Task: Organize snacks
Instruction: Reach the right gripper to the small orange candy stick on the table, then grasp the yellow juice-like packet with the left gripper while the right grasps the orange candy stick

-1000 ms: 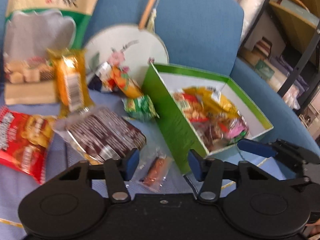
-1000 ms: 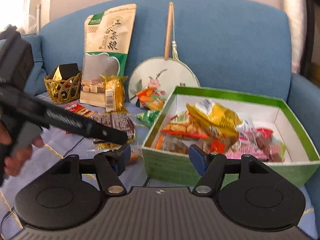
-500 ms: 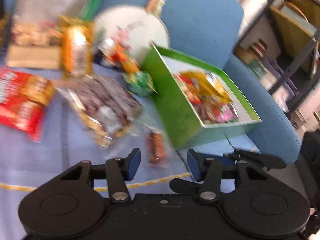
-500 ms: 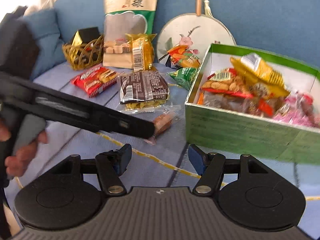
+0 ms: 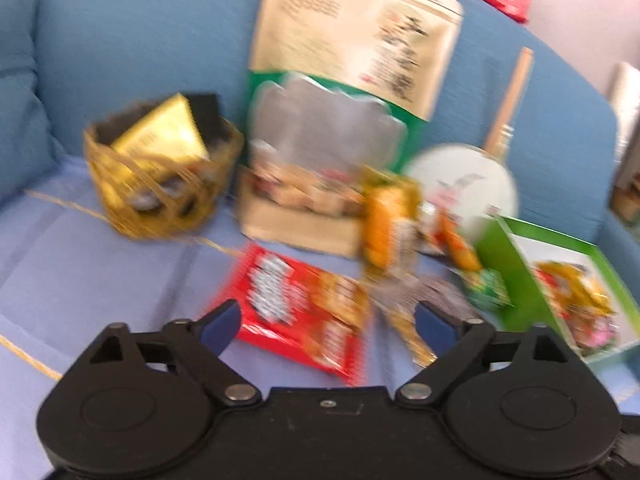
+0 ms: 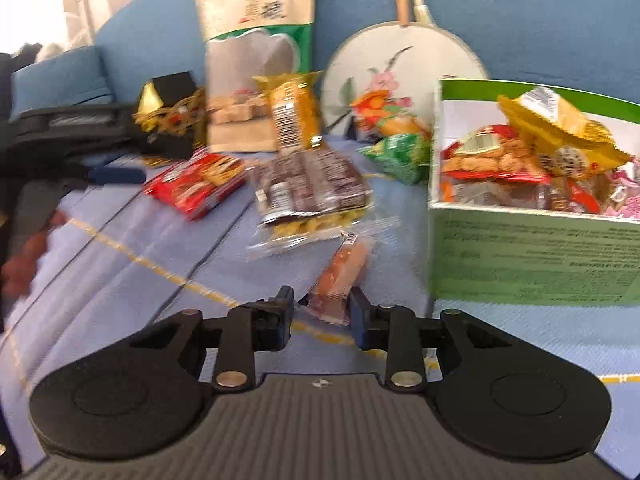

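You can read nothing: print on the tall pouch [image 6: 256, 4] and green box [image 6: 536, 260] is too blurred.

The blue cushion [image 6: 132, 264] is bare at the near left. Farther back, loose snack packets [image 6: 312, 192] crowd it, and the green box [image 6: 532, 256] blocks the right side.

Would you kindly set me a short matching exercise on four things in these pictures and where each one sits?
Things:
1. sausage stick
2. gold packet
3. red packet
4. yellow bag

Places:
A. in the woven basket
B. flat on the sofa seat, left of the brown packet
C. between the right tongs
D. on the pile in the green box

Pairs: 1-C, 2-A, 3-B, 4-D
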The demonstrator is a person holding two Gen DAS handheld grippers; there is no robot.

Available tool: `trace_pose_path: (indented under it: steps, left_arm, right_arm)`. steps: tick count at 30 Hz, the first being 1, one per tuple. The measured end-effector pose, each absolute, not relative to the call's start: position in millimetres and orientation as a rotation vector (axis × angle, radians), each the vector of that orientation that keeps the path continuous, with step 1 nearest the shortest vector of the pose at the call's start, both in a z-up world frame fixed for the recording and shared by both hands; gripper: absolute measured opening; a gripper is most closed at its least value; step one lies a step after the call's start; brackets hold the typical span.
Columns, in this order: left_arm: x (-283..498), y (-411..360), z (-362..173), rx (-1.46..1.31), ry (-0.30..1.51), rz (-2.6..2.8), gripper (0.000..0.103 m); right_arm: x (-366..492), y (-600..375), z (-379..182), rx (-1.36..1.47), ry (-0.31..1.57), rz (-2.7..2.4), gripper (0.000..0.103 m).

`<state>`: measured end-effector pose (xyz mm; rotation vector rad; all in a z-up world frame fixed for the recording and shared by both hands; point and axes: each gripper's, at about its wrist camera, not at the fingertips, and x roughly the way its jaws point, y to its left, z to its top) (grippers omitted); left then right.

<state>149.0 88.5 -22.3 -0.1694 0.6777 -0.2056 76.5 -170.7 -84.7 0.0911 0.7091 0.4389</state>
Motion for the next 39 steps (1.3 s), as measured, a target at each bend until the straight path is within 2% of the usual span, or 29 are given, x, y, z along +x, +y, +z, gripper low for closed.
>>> trace_pose_path:
  steps: [9, 20, 23, 28, 29, 30, 31, 32, 39]
  left_arm:
    - [192.3, 118.5, -48.2, -0.201, 0.8, -0.126, 0.103]
    - [137.3, 95.1, -37.4, -0.166, 0.844, -0.374, 0.103]
    - [133.3, 93.9, -16.4, -0.214, 0.785, -0.395, 0.103]
    - [158.1, 65.6, 9.2, -0.195, 0.663, -0.334, 0.103]
    - [167.3, 56.6, 9.2, -0.176, 0.658, -0.323, 0.103]
    - [177.5, 45.6, 8.1, -0.158, 0.659, -0.3, 0.103]
    - [187.5, 36.8, 6.0, -0.147, 0.661, -0.283, 0.103]
    - [196.7, 28.6, 4.2, -0.138, 0.661, -0.281, 0.103]
    - [244.6, -13.4, -16.8, -0.075, 0.678, -0.226, 0.103]
  right_arm:
    - [75.4, -167.1, -86.5, 0.099, 0.714, 0.469, 0.053]
    - [74.9, -172.7, -85.8, 0.111, 0.722, 0.441, 0.054]
    - [75.5, -174.3, -85.8, 0.124, 0.711, 0.424, 0.057]
    - [81.1, -176.3, -87.3, 0.159, 0.695, 0.388, 0.076]
    - [82.1, -176.5, -87.8, 0.158, 0.695, 0.384, 0.077]
    - [83.6, -177.0, -88.3, 0.149, 0.702, 0.388, 0.073]
    - [84.8, -177.7, -88.1, 0.133, 0.715, 0.398, 0.05]
    - [85.0, -177.8, -86.8, 0.117, 0.725, 0.405, 0.045]
    - [82.3, -189.6, -86.6, 0.121, 0.718, 0.372, 0.047]
